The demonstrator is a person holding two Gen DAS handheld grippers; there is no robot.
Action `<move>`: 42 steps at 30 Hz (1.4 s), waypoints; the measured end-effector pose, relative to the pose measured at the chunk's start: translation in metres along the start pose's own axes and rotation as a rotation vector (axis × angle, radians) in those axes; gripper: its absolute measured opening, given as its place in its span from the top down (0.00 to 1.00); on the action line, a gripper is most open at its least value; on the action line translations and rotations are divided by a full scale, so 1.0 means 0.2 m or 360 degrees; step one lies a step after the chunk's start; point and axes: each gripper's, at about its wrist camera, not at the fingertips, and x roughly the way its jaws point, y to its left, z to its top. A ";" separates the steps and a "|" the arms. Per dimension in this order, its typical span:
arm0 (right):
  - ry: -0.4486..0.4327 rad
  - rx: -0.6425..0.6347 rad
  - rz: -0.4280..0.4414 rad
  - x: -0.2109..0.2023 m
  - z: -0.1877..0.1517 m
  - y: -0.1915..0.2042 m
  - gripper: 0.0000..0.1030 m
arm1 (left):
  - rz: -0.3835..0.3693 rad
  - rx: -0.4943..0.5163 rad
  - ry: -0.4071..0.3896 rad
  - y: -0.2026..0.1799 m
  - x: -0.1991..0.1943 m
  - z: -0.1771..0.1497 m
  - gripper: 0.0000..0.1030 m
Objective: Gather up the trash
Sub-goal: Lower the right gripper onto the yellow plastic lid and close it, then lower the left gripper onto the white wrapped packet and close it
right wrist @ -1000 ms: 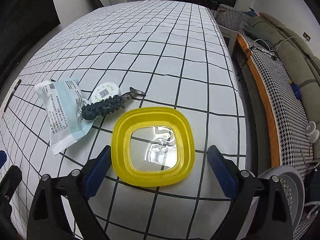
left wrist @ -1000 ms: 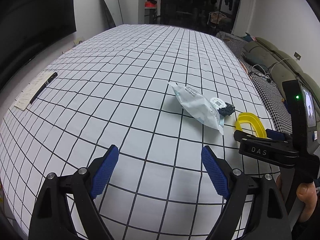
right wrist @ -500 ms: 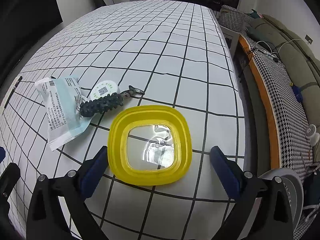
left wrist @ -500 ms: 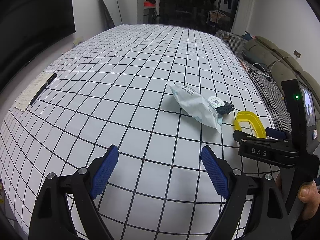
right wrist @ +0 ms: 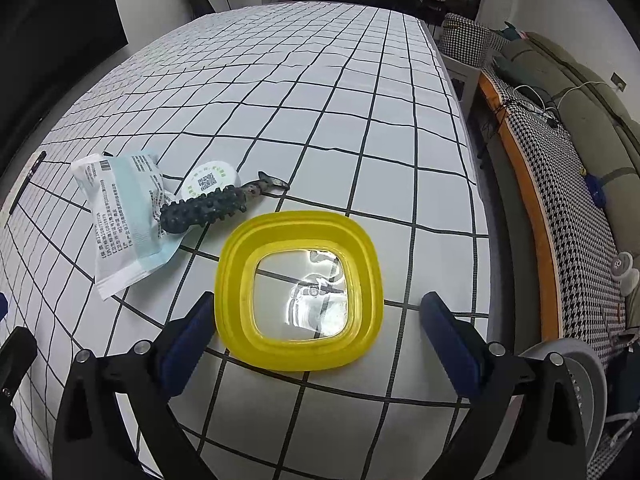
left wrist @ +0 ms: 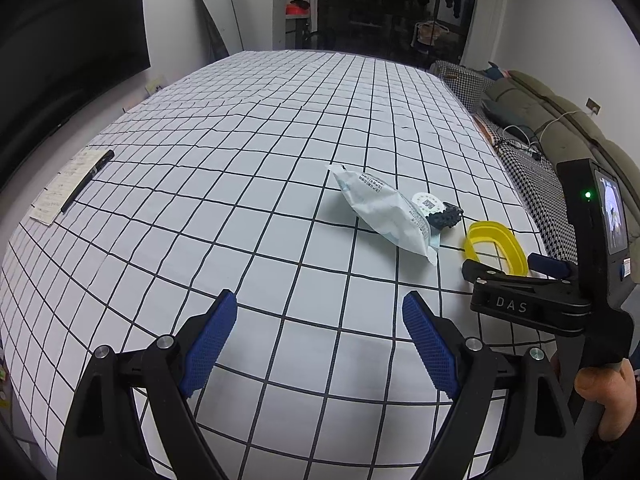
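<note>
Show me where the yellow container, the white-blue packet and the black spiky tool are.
yellow container (right wrist: 236,280): right wrist view, left rim.
white-blue packet (right wrist: 124,216): right wrist view, printed middle.
black spiky tool (right wrist: 204,210): right wrist view, studded handle.

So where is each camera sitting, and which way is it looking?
Left wrist: sits on the left claw, looking down across the white checked tablecloth; its blue pads, the right claw and a thumb show.
Right wrist: sits on the right claw, looking down at the yellow square plastic container; its open blue pads show.
Shared: the container, the white-and-blue plastic packet, the black knobbly tool.
</note>
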 end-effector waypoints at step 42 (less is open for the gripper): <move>-0.0239 0.0233 0.0225 -0.34 -0.28 -0.22 0.35 | 0.0002 0.0064 0.0034 -0.29 0.20 0.16 0.19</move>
